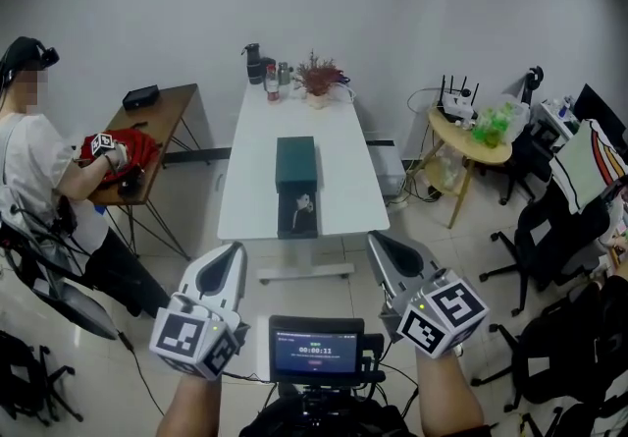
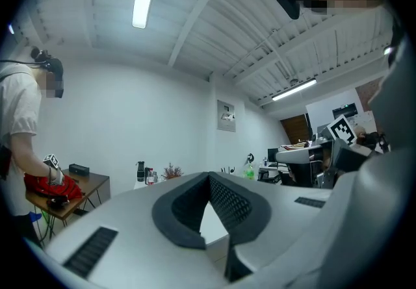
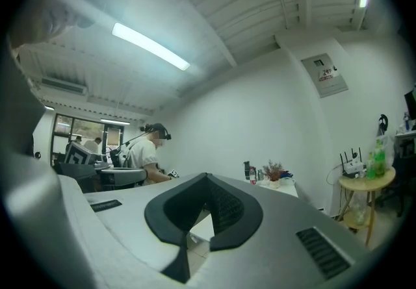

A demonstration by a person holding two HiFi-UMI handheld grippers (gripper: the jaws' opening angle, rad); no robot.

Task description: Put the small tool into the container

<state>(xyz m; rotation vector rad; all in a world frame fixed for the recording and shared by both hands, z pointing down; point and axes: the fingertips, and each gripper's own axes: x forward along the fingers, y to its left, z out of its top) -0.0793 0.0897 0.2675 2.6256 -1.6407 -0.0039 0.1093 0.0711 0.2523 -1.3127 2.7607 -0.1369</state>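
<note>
Head view: small white tool (image 1: 303, 201), far ahead of both empty, pressed-together jaws; judged light, rigid, perhaps slippery; pinch across its middle.

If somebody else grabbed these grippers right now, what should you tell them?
Left gripper: shut, empty, held short of the table's near end.
Right gripper: shut, empty, beside it.
Box: dark green, mid-table, its near part open.
Tool: a small white thing lies in the open part; it is too small to be sure it is the tool.
Done: the tool looks to be in.
Left: go closer and check.
</note>
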